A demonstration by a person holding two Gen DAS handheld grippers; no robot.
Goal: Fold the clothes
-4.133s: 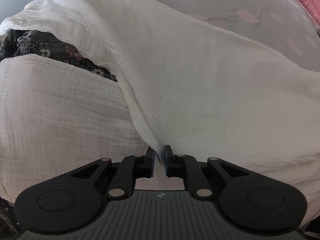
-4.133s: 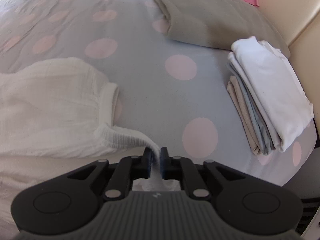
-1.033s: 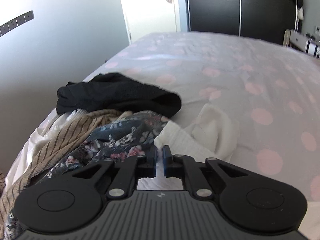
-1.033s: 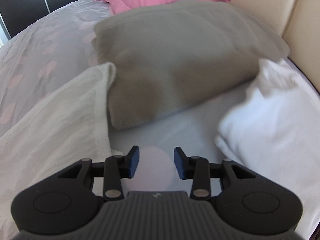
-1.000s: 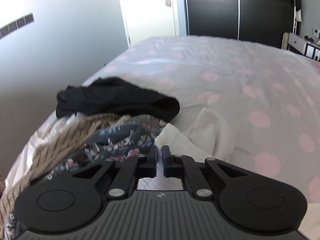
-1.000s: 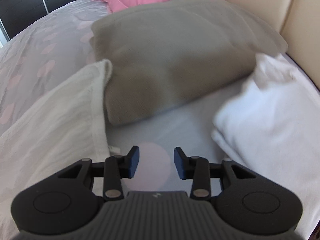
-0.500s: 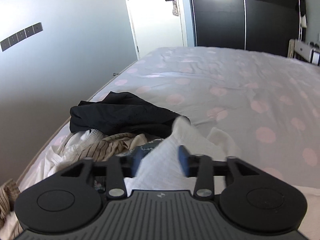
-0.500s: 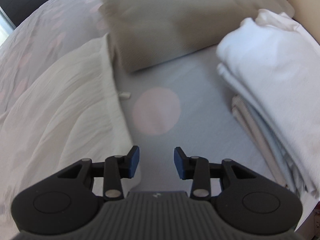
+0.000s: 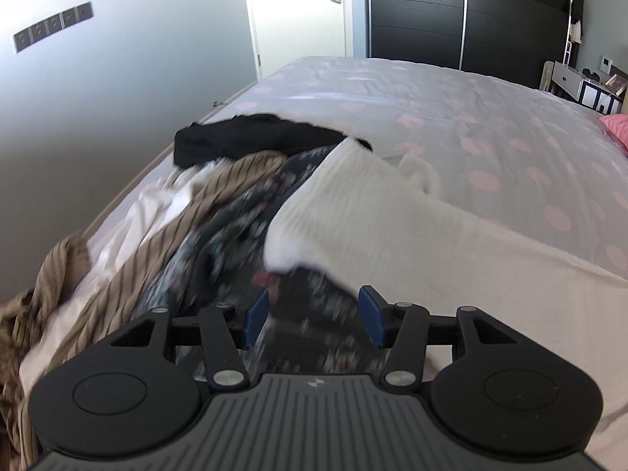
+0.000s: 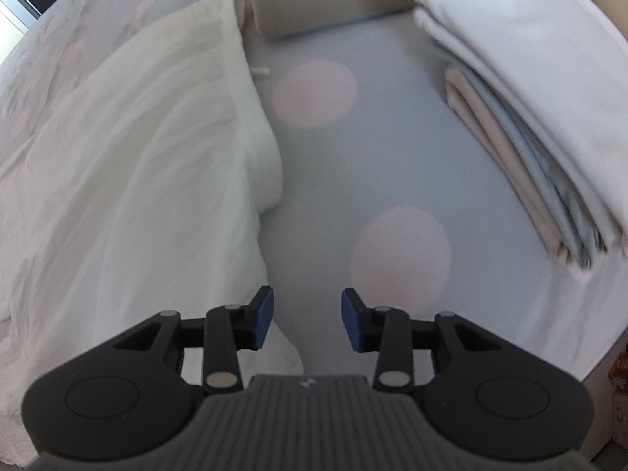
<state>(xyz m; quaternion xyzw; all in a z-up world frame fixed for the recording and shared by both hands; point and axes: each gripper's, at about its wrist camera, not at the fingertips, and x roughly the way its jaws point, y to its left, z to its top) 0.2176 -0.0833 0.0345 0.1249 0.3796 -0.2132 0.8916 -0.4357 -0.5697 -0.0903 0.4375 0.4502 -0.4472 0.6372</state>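
A white crinkled garment [image 9: 365,219] lies spread on the bed, one end draped over a pile of unfolded clothes. My left gripper [image 9: 312,316] is open just above that pile, with nothing between its fingers; the garment's ribbed end lies a little ahead of it. In the right wrist view the same white garment [image 10: 129,149] fills the left half, with a hemmed edge along its right side. My right gripper [image 10: 308,320] is open above the bedsheet beside that edge, holding nothing.
The pile holds a dark floral piece [image 9: 235,243], a brown striped piece [image 9: 129,271] and a black one [image 9: 251,137]. A stack of folded clothes [image 10: 530,117] lies at the right, near the bed edge. A grey pillow [image 10: 322,4] lies ahead on the polka-dot sheet [image 10: 325,180].
Both grippers held the white garment about four seconds ago and have let go. The left one opened in the last half second and tilted down; the right one drew back from the pillow.
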